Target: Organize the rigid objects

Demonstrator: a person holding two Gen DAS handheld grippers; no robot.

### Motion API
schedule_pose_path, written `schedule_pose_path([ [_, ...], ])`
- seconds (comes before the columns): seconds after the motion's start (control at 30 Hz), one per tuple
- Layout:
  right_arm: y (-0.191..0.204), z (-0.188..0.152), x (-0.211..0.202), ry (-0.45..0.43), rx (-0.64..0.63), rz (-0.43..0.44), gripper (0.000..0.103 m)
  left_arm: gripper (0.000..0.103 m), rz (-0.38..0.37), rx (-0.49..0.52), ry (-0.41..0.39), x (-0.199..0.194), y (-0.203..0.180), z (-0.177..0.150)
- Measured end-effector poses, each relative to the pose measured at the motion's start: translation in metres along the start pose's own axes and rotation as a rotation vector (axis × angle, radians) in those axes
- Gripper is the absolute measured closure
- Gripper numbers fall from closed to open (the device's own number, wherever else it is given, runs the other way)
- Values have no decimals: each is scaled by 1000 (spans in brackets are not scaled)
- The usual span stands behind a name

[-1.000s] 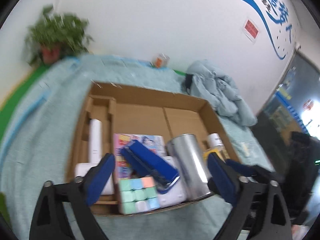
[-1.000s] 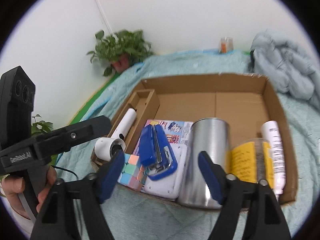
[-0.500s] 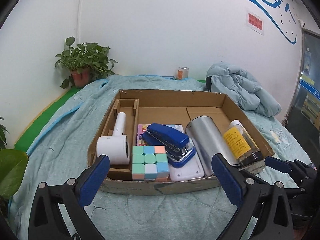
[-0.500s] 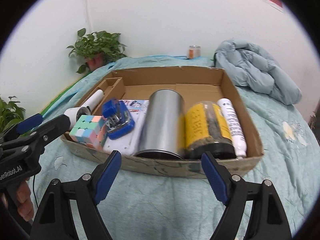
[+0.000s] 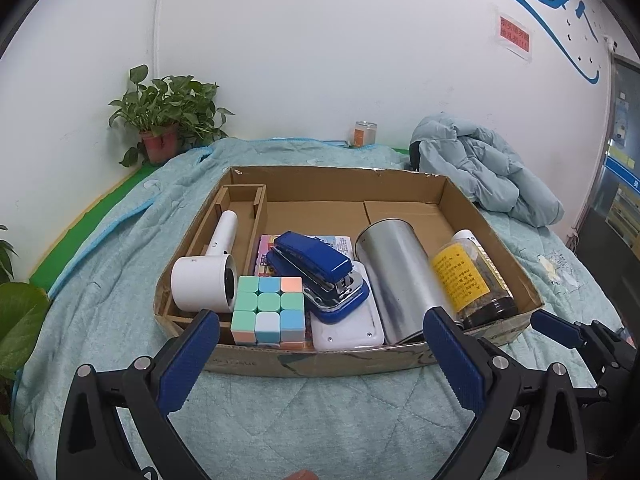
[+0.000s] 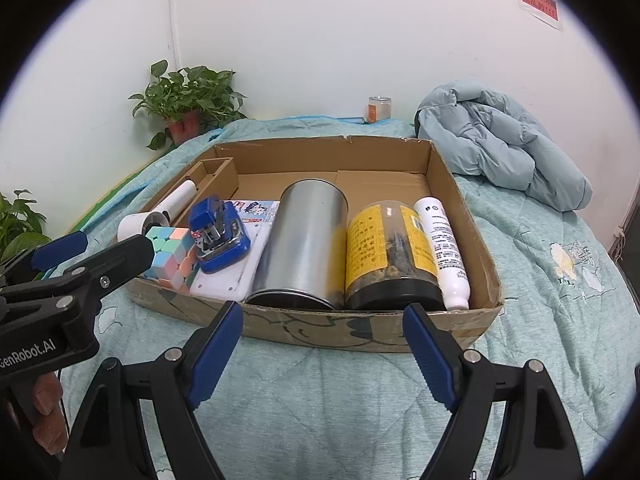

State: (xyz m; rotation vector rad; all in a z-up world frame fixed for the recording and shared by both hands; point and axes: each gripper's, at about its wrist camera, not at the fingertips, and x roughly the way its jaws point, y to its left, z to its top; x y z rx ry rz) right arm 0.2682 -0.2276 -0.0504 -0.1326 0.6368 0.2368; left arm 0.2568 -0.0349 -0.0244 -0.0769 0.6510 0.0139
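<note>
A shallow cardboard box (image 5: 344,178) (image 6: 360,330) lies on a teal quilt. Inside lie a white hair dryer (image 5: 204,280) (image 6: 136,224), a pastel puzzle cube (image 5: 268,310) (image 6: 170,254), a blue stapler (image 5: 316,268) (image 6: 218,236) on a white flat case (image 5: 348,332), a metal can (image 5: 396,280) (image 6: 304,252), a yellow-labelled jar (image 5: 468,280) (image 6: 388,256) and a white bottle (image 6: 442,248). My left gripper (image 5: 320,360) (image 6: 92,248) is open, in front of the box's near wall. My right gripper (image 6: 324,344) (image 5: 560,332) is open too, nothing between its fingers.
A potted plant (image 5: 164,124) (image 6: 188,100) stands in the back left corner and a small orange jar (image 5: 365,134) (image 6: 379,109) by the wall. A crumpled pale-blue jacket (image 5: 480,168) (image 6: 496,148) lies right of the box. Leaves (image 5: 20,312) hang at the left edge.
Both grippers have pulled back from over the box and tipped up, so the whole box and the far wall now show. Both stay open and nothing in the box has moved.
</note>
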Motion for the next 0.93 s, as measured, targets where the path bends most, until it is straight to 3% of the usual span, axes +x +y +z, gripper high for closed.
schedule_pose_path([
  [0.93,1,-6,-2,8,-6,-37,21,1,-71,54,13,6,-1,4],
])
